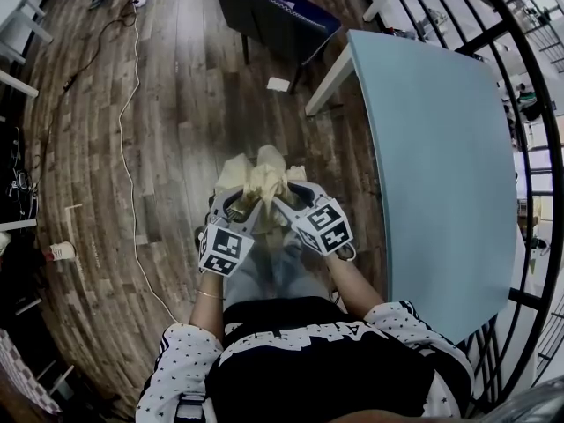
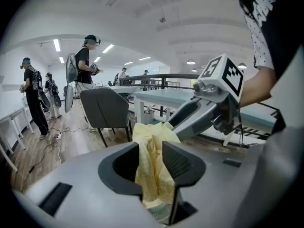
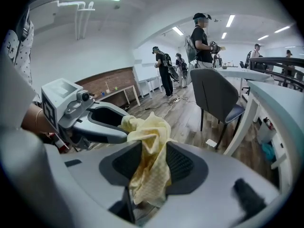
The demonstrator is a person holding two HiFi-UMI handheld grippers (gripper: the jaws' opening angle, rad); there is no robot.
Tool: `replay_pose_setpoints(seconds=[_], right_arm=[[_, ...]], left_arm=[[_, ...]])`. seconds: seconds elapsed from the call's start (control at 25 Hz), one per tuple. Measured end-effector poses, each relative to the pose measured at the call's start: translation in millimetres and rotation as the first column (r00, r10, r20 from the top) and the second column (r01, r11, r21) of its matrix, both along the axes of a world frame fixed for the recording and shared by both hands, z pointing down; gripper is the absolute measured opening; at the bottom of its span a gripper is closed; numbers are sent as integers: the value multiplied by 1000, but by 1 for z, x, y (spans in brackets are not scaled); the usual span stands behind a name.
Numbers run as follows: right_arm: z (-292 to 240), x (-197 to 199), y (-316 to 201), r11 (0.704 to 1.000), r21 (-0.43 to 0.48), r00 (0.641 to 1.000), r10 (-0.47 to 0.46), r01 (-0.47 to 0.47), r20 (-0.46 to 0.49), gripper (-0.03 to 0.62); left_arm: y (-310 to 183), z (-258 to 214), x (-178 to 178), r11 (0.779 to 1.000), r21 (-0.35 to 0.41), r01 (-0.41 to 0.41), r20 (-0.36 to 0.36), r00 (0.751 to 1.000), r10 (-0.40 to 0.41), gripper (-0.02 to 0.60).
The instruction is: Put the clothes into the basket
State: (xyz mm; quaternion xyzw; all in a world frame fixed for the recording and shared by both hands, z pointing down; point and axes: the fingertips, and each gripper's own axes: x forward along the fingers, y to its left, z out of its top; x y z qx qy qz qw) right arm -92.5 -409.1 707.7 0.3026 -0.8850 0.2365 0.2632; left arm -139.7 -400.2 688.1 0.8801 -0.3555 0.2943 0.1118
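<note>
One yellow cloth (image 1: 264,179) bunches between two grippers whose tips nearly meet. In the left gripper (image 2: 151,151) the fingers stand partly apart, and the cloth hangs loose in the gap against the left finger. The right gripper (image 3: 154,151) has its fingers wider, with a fold of the same cloth draped between them and neither pad pinching it.

Just right of the right fingers runs the long edge of one pale blue table (image 1: 441,166), with a black railing (image 1: 529,148) beyond it. Ahead and left of the fingertips the wooden floor (image 1: 176,148) lies open, crossed by one white cable (image 1: 132,174). One dark chair (image 1: 273,20) stands well ahead. At least three people (image 2: 88,61) stand beyond it.

Each gripper's cube bears black-and-white square markers. The white print on the person's shirt (image 1: 348,329) is unreadable.
</note>
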Motion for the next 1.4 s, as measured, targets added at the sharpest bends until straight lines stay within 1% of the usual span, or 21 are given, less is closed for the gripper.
replay_pose_setpoints(seconds=[0.12, 0.24, 0.32, 0.4, 0.48, 0.64, 0.8, 1.0, 1.16, 1.2, 1.28, 1.4], right_arm=[[4, -3, 4, 999, -46, 1000, -8, 10, 26, 158], [6, -3, 6, 998, -65, 1000, -15, 16, 28, 158], [8, -3, 8, 997, -73, 999, -15, 17, 28, 158], [6, -4, 6, 998, -68, 999, -13, 16, 44, 158], [-2, -5, 0, 999, -44, 998, 0, 3, 66, 158], [-13, -4, -9, 1000, -19, 996, 18, -16, 84, 158], [-24, -6, -11, 999, -1, 992, 35, -35, 122, 158], [-35, -8, -12, 998, 16, 989, 50, -53, 139, 156], [-49, -10, -7, 997, 32, 984, 58, -64, 167, 156], [-52, -10, -5, 997, 37, 983, 59, -66, 173, 155], [-60, -12, -3, 997, 45, 981, 60, -70, 184, 145], [-69, -13, 2, 996, 53, 980, 57, -68, 193, 92]], left_arm=[[2, 4, 0, 1000, -19, -10, -11, 1000, 10, 135], [-3, -7, 2, 999, -6, 34, -101, 994, -35, 135], [-6, -10, 3, 999, -11, 52, -136, 989, -53, 135], [-7, -11, 3, 999, -3, 44, -124, 991, -45, 135], [-8, -12, 2, 999, 12, 38, -110, 993, -36, 135], [-8, -18, 2, 999, 23, 47, -124, 991, -43, 135], [-9, -25, 2, 998, 39, 46, -134, 990, -41, 135], [-11, -39, 1, 997, 55, 53, -169, 985, -43, 135], [-5, -54, -1, 996, 64, 60, -219, 975, -45, 133], [-3, -58, -1, 996, 69, 59, -228, 973, -41, 123], [-1, -66, -1, 995, 83, 51, -234, 972, -30, 81], [3, -75, 1, 994, 98, 45, -231, 973, -22, 53]])
